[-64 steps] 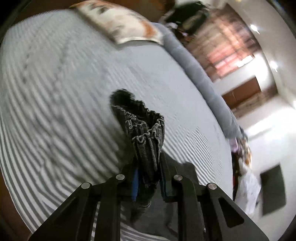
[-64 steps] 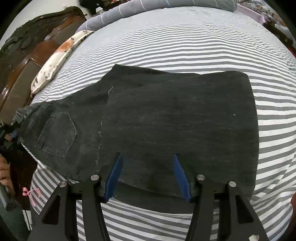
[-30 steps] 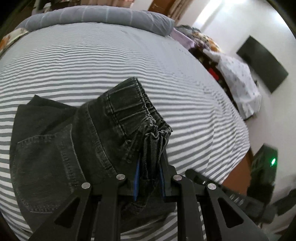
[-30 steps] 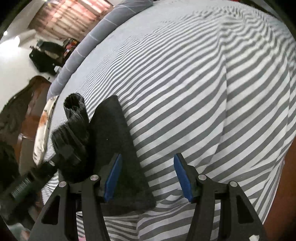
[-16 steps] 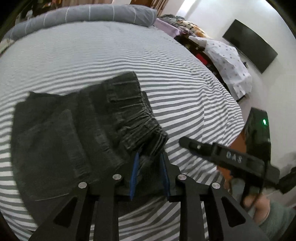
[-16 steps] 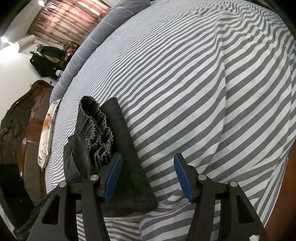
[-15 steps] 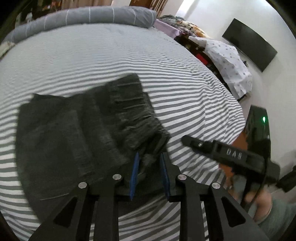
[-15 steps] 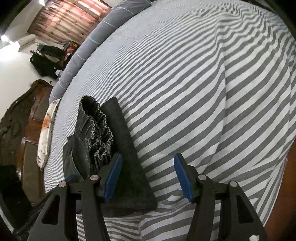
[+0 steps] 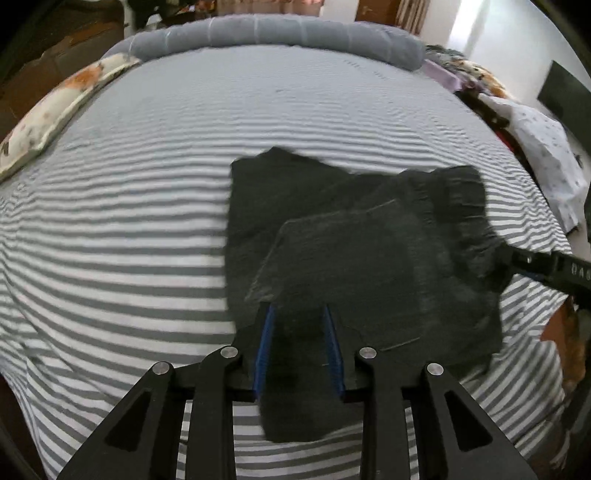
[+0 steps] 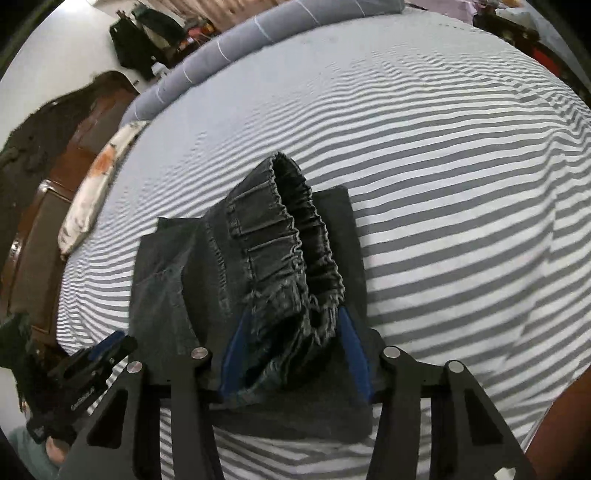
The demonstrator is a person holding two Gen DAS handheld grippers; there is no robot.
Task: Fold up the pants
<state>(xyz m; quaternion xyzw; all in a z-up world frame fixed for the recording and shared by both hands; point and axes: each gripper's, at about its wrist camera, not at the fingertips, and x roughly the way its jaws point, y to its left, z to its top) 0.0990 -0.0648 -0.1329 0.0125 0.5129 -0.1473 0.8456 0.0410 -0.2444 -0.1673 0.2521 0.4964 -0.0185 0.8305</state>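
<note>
The dark grey denim pants (image 9: 354,243) lie folded on the striped bed, the waist part laid over the legs. My left gripper (image 9: 298,314) is open and empty, its blue-padded fingers over the near edge of the fold. In the right wrist view the elastic waistband (image 10: 295,236) bunches up between the open jaws of my right gripper (image 10: 293,314), which straddles it without clamping. The right gripper also shows at the pants' right edge in the left wrist view (image 9: 535,264). The left gripper shows at the lower left of the right wrist view (image 10: 96,354).
The grey-and-white striped bedsheet (image 9: 129,229) spreads around the pants. A grey bolster (image 9: 280,33) lies along the far edge. A floral pillow (image 9: 55,107) sits at the left. A wooden headboard (image 10: 40,206) is at the left. Clutter and a white cloth (image 9: 546,155) lie beyond the right edge.
My left gripper has let go of the waistband, opened and pulled back left. The pants now lie folded on the bed. My right gripper has moved over the waistband.
</note>
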